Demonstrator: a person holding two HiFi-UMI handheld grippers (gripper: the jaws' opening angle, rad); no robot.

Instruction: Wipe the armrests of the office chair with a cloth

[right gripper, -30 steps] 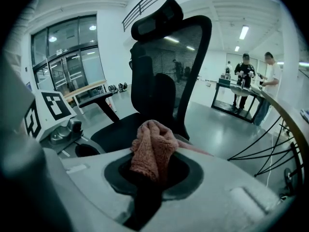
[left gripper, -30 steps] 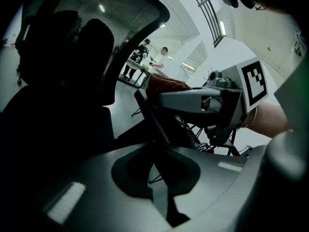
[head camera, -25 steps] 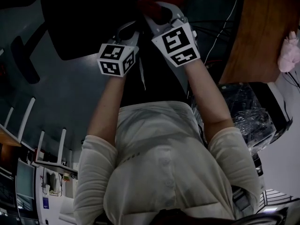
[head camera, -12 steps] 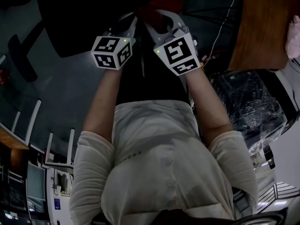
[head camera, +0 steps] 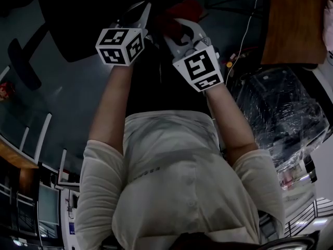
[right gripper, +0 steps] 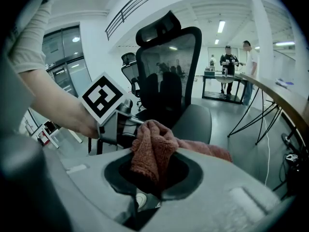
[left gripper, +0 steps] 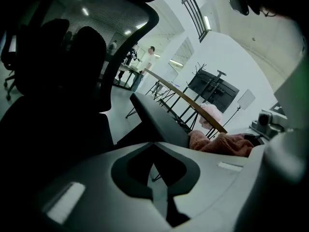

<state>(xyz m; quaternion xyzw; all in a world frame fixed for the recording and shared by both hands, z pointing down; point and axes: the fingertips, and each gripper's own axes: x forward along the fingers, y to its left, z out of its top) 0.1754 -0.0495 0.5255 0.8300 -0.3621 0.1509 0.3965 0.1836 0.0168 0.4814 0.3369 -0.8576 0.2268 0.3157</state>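
A black mesh-backed office chair (right gripper: 169, 71) stands just ahead, and in the head view it is a dark mass (head camera: 99, 9) at the top. My right gripper (right gripper: 153, 170) is shut on a reddish-brown cloth (right gripper: 153, 149), which bunches above the jaws and trails to the right. The same cloth (head camera: 179, 10) shows red beyond the right gripper (head camera: 179, 27) in the head view. My left gripper (left gripper: 154, 164) has its jaws together with nothing in them, right beside a dark chair armrest (left gripper: 157, 120). The cloth (left gripper: 222, 143) lies to its right. The left gripper (head camera: 136, 21) is level with the right one.
A wooden desk (head camera: 291, 22) runs along the right, with cables (head camera: 244, 30) beneath it and a plastic-wrapped black object (head camera: 283, 113) near the person's right elbow. A second chair armrest (head camera: 23, 61) sticks out at the left. Two people (right gripper: 236, 62) stand far behind the chair.
Both grippers have moved a little further forward towards the chair, the left one more than the right. The cloth has stayed in the right gripper.
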